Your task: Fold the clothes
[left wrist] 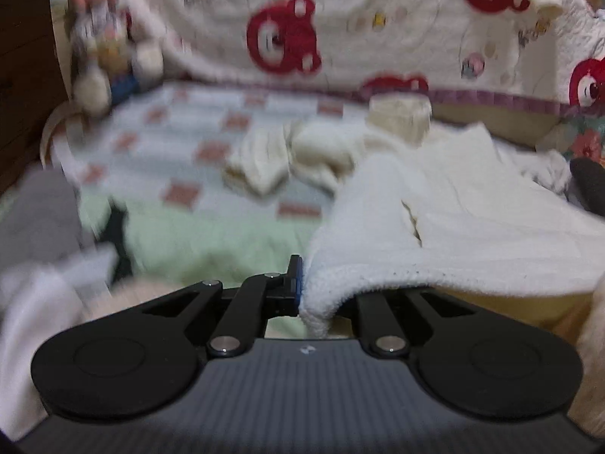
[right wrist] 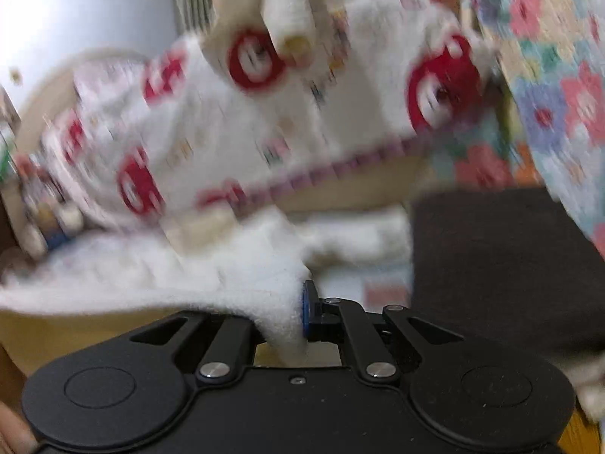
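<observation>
**White fuzzy garment pinched on both sides**

White and fluffy, the fuzzy garment (left wrist: 446,219) is held up by its near edge over the bed. The left gripper (left wrist: 300,287) has its jaws pressed together on one corner of that edge — the cloth folds down between them, right next to a blue pad (left wrist: 298,283). In the right wrist view the right gripper (right wrist: 300,314) pinches the other corner of the fuzzy garment (right wrist: 181,276) the same way, with the soft cloth squeezed against its own blue pad (right wrist: 304,312).

From the two held corners the garment slopes away and down onto the bed. Its far part lies bunched up near the back edge of the bed, where cream cuffs (left wrist: 401,117) poke up. It sits on a checked bedsheet (left wrist: 181,151) with pale blue and reddish squares, and it covers the right half of the sheet.

Along the back edge of the bed hangs a white blanket with red bear faces (left wrist: 283,34). In the back left corner sits a small pile of stuffed toys (left wrist: 102,49), too blurry to tell apart. A flower-patterned quilt (right wrist: 548,75) hangs at the right side, and a dark brown cloth (right wrist: 503,265) lies below it.

No words or labels can be read — both views are blurred. A tiny pale mark (left wrist: 304,350) on the left gripper's body is too small to make out.
</observation>
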The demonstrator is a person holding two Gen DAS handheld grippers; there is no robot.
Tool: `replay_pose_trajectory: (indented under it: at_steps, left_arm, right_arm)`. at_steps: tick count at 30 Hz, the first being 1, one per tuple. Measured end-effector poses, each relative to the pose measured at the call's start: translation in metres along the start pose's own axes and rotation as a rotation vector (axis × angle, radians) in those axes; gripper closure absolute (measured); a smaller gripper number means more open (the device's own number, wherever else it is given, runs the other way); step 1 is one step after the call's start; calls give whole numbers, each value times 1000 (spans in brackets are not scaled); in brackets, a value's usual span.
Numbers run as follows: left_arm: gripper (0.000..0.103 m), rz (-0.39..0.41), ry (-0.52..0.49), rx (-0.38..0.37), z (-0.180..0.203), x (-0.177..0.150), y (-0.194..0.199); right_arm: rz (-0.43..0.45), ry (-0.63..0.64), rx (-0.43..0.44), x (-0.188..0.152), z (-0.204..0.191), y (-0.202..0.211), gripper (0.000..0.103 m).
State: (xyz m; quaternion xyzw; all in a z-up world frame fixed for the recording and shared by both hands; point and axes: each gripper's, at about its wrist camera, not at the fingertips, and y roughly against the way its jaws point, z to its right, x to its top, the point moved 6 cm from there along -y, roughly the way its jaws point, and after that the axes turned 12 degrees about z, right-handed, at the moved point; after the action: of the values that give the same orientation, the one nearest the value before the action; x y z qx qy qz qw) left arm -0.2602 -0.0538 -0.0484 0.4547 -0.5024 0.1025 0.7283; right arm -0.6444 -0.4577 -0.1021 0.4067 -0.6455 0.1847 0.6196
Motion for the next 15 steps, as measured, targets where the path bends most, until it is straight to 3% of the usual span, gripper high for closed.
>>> replay_pose_trajectory:
  at_steps: [5,10,15]
  left_arm:
    - [96,-99,12,-11,5,-29,-16]
    - [96,-108,36,-26,3,-32,-10]
    - [96,-143,-53,-7,12,-44,-11]
  right_arm:
    - [-117,-13,-10,-45,7,-7,97]
    - [-126,-23,-4,-47,10,-5,97]
    - [-168,-30,-21,-59,11,-1,97]
